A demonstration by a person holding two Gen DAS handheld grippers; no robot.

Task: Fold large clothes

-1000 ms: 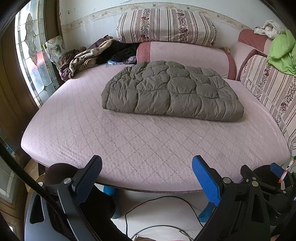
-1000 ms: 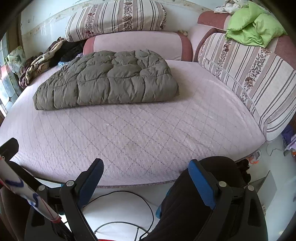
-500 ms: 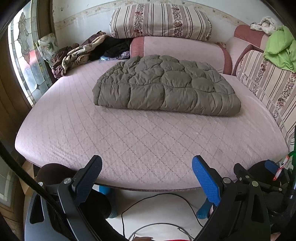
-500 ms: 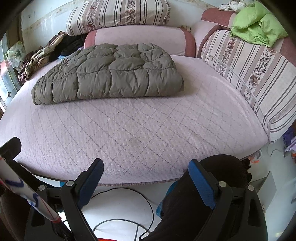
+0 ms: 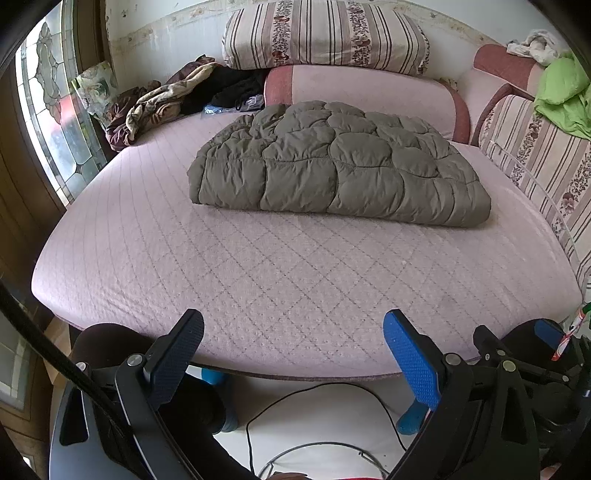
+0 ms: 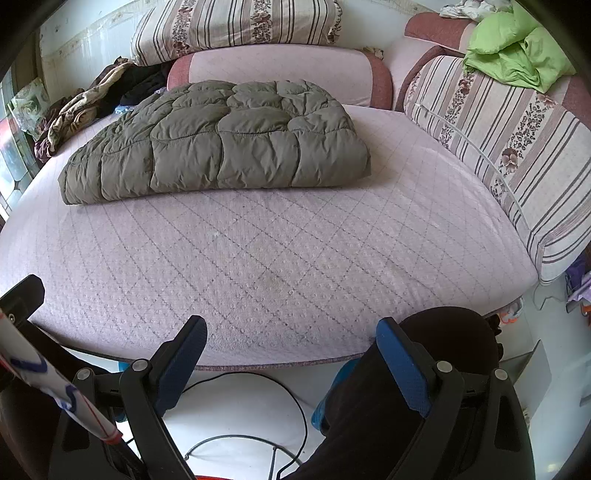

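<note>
An olive-green quilted puffer garment [image 5: 332, 166] [image 6: 218, 144] lies folded into a thick rectangle on the far half of the pink quilted bed [image 5: 280, 269] [image 6: 280, 251]. My left gripper [image 5: 293, 332] hangs open over the bed's near edge, well short of the garment, with nothing between its fingers. My right gripper [image 6: 291, 336] is likewise open and empty at the near edge, to the right of the left one.
Striped cushions [image 5: 325, 35] and a pink bolster [image 5: 362, 88] line the headboard. A heap of dark clothes [image 5: 173, 99] sits at the back left by a stained-glass window [image 5: 51, 110]. Green fabric [image 6: 517, 55] lies on the striped side rest. Cables [image 5: 317, 402] run across the white floor.
Both grippers have moved forward and slightly up toward the bed, so the folded garment looks nearer. Both stay open and empty; the garment has not moved.
</note>
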